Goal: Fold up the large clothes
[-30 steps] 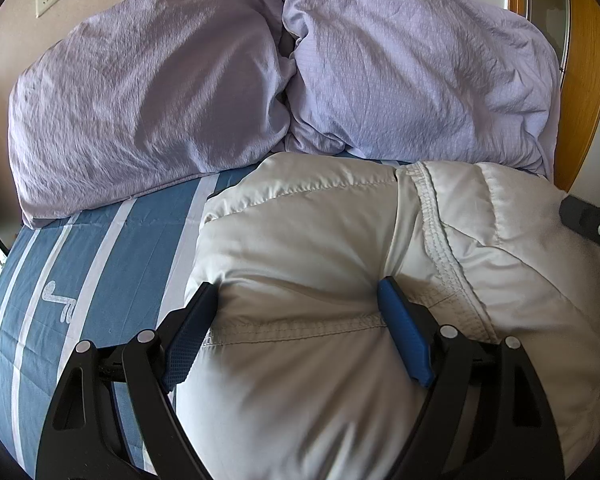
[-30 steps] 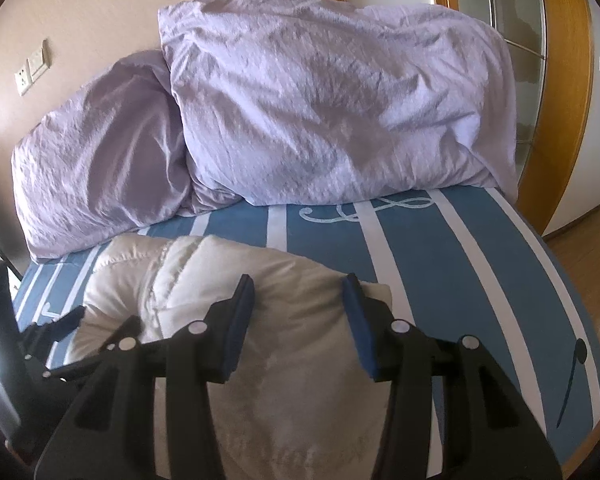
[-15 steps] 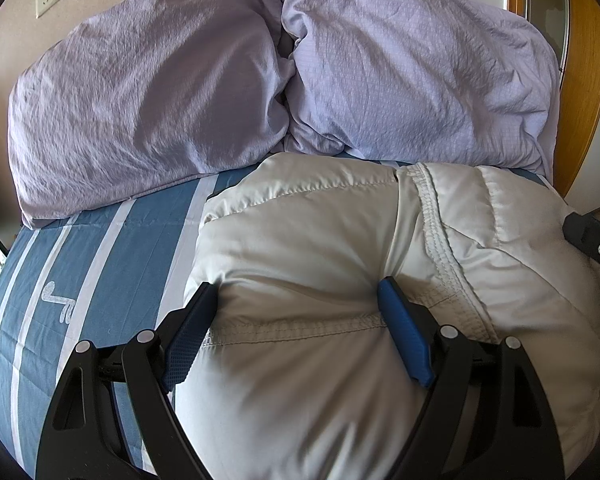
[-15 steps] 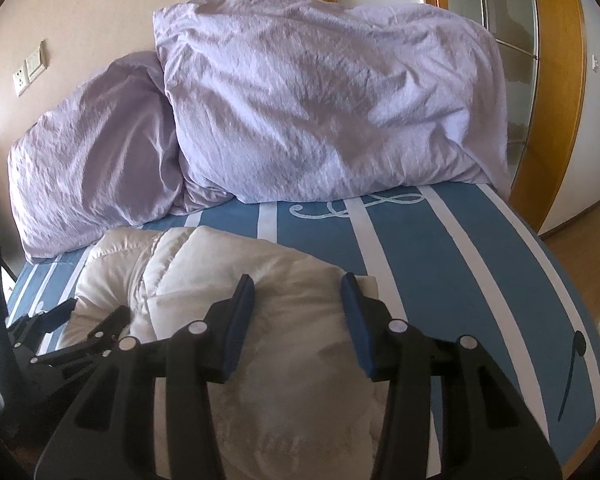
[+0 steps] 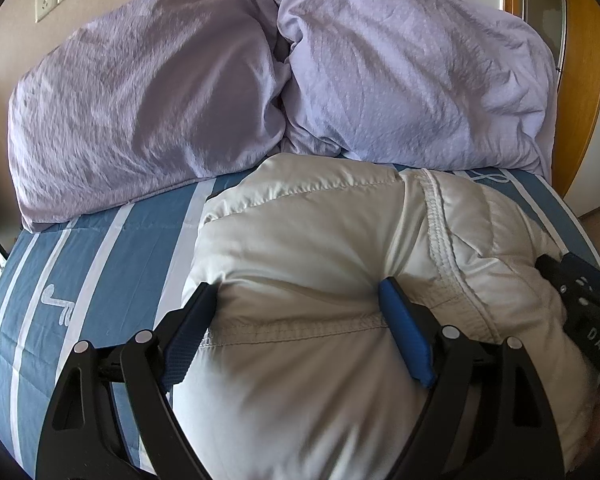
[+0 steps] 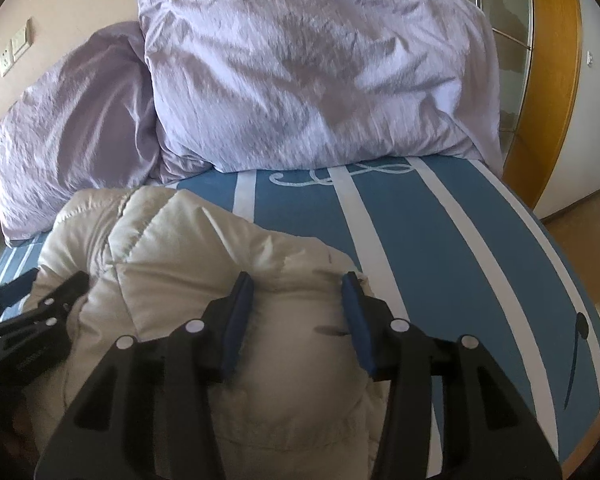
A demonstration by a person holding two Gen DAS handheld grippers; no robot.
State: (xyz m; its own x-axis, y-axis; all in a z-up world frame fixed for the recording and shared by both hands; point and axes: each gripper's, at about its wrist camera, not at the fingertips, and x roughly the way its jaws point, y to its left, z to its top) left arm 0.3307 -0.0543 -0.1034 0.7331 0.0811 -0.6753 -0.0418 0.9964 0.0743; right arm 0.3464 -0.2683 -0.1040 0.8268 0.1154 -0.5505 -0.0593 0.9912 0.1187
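One puffy cream quilted jacket [image 5: 312, 248] on blue striped bed [image 6: 440, 240], two lilac pillows [image 5: 148, 104], left claw [image 5: 300, 300] spread wide over jacket, right claw [image 6: 298, 292] likewise parted, gripping nothing.

Soft daylight, brighter on the right pillow [image 6: 312, 76], strong fisheye bending with dark corners, slight blur.

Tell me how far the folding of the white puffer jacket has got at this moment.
Well along, it seems. Done: the white puffer jacket already lies as a compact bundle on the striped bedsheet, below the lilac pillows. In hand: the left gripper and right gripper each sit with open jaws straddling the padding, apparently pressing it down. Left: flattening or tidying; whether another fold is needed I cannot tell.
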